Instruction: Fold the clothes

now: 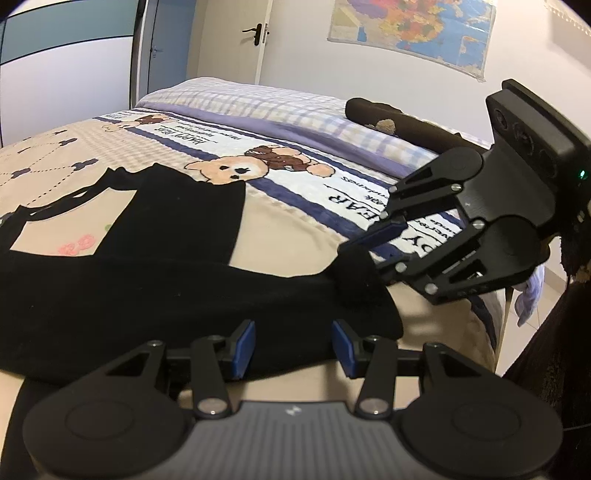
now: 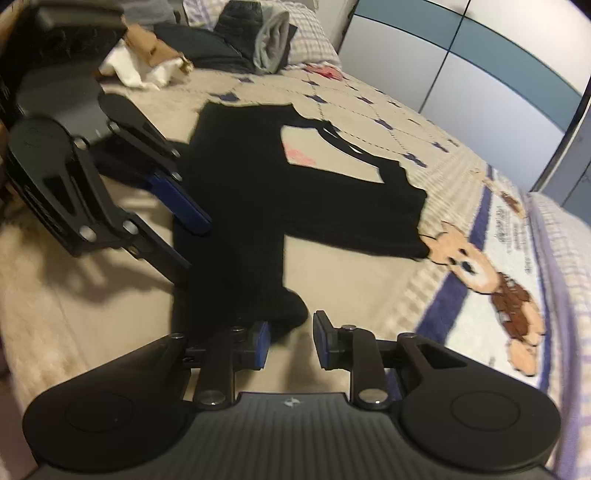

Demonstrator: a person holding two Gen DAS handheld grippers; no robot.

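"EAR" in dark upside-down capitals on the bear-print blanket (image 1: 295, 206), smaller lines there too blurred to read

A home bedroom: a bed (image 1: 258, 110) under a teddy-bear blanket (image 1: 295, 192), a wall map (image 1: 413, 29), wardrobe doors (image 2: 461, 55) and a door (image 1: 236, 37).

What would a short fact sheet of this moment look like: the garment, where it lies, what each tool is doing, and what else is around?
garment: black garment, partly folded, spread flat
surface: bed with teddy-bear blanket
left gripper: fingers open, at the garment's near edge, gripping nothing
right gripper: fingers open, at the garment's bunched end, gripping nothing
other clothes: pile at the far end of the bed
wall: map
door: closed, dark handle
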